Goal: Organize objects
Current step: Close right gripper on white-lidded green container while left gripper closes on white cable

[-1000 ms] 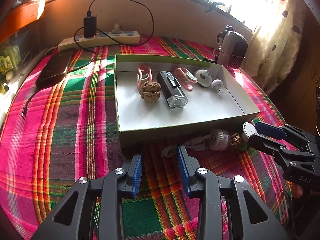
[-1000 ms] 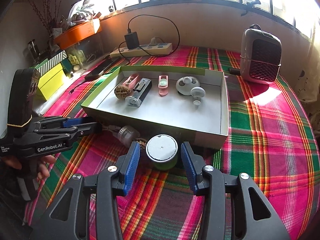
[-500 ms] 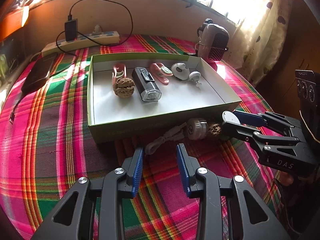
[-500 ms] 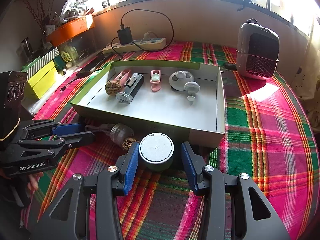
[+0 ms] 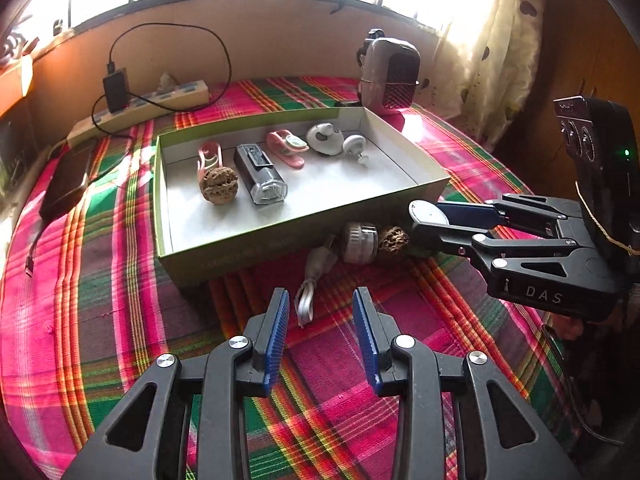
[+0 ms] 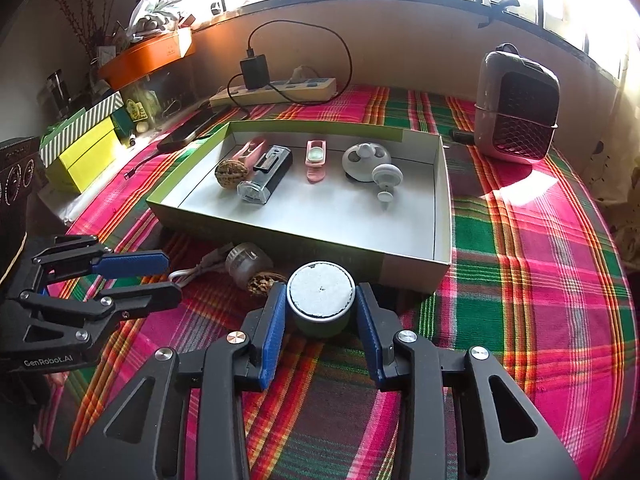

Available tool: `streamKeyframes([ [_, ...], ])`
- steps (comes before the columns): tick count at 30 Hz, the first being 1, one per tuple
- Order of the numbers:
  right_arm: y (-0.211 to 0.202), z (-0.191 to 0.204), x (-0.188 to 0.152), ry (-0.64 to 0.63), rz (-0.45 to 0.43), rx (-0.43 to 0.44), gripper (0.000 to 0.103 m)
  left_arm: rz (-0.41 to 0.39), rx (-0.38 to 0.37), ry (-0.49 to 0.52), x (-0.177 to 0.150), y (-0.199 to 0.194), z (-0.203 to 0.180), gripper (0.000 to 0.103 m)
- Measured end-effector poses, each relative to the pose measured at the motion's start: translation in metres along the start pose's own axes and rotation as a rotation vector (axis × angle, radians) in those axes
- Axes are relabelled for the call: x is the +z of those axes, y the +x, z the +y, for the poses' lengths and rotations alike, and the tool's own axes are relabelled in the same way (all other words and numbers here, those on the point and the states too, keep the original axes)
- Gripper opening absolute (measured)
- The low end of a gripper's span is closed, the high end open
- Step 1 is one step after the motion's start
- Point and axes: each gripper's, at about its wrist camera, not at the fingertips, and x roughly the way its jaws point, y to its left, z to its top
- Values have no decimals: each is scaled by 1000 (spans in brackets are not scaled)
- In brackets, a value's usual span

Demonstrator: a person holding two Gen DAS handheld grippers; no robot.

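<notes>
Now my right tongs (image 6: 320, 312) just closing, blue pads touching short green round tin with white lid (image 6: 321, 300), outside shallow green cardboard tray (image 6: 442, 216), bound there presumably. My left tongs (image 5: 322, 312) wide, empty, clear above plaid cloth (image 5: 100, 300).

Behind your box there's a cream power strip (image 6: 276, 91) along the wall with a black charger (image 6: 253, 73) plugged in, its cable looping up and back down; a grey space heater (image 6: 516, 108) stands upright at the far right; off to the left you've got an orange tray (image 6: 148, 54) and a yellow-green box (image 6: 86, 148); a dark phone (image 5: 66, 182) lies flat on the plaid cloth (image 6: 520, 248); spotted curtain (image 5: 496, 44) by the window.
</notes>
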Motion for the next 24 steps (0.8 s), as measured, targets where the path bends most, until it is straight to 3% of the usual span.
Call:
streamKeyframes([
  [3, 2, 0, -1, 4, 4, 4, 36, 1, 37, 10, 7, 4, 1, 31],
  [15, 7, -4, -1, 37, 13, -1, 36, 58, 51, 34, 14, 29, -5, 31],
  [24, 10, -7, -1, 53, 14, -7, 36, 54, 74, 32, 17, 33, -7, 31],
])
